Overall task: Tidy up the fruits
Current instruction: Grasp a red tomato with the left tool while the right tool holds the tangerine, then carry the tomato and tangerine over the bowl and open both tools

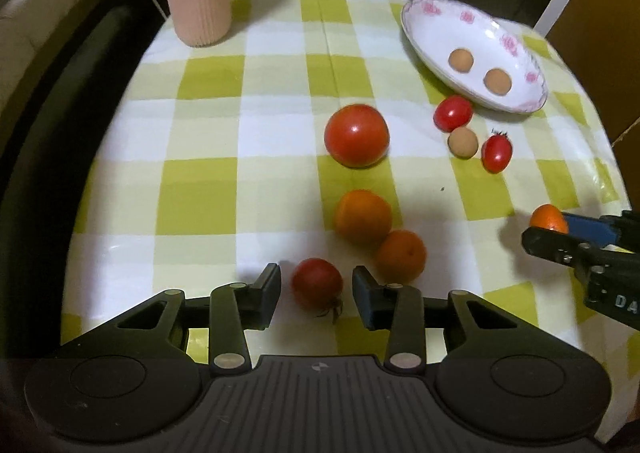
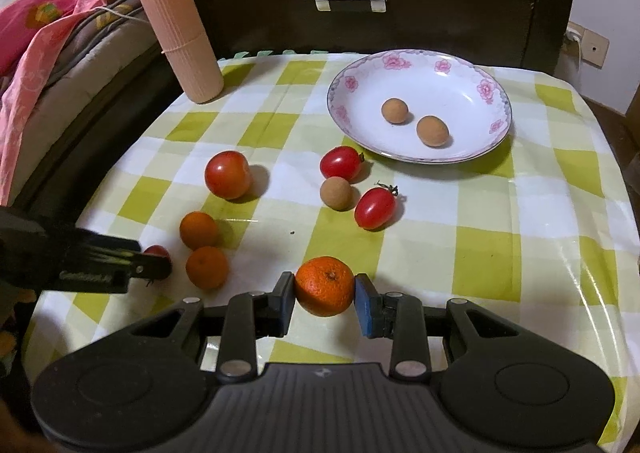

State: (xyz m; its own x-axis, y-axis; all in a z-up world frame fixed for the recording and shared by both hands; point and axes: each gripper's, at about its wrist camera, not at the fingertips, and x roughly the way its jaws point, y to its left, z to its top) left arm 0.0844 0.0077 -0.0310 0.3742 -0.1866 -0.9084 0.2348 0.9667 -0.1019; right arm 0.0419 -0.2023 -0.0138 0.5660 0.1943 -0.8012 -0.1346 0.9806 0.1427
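Observation:
My left gripper (image 1: pixel 316 289) is open around a small red tomato (image 1: pixel 317 283) on the checked tablecloth, pads apart from it. My right gripper (image 2: pixel 325 293) is shut on a mandarin orange (image 2: pixel 325 286); it also shows in the left wrist view (image 1: pixel 549 218). Two oranges (image 2: pixel 199 230) (image 2: pixel 207 267) lie beside the left gripper. A big tomato (image 2: pixel 227 174), two cherry tomatoes (image 2: pixel 341 162) (image 2: pixel 375 208) and a brown longan (image 2: pixel 336 193) lie mid-table. The flowered white plate (image 2: pixel 472 141) holds two longans (image 2: pixel 394 110) (image 2: pixel 432 130).
A tall pink ribbed container (image 2: pixel 182 37) stands at the table's far left corner. A dark wooden drawer front (image 2: pixel 352 3) is behind the table. Bedding (image 2: pixel 48 33) lies to the left. The table's (image 2: pixel 540 213) right side is bare cloth.

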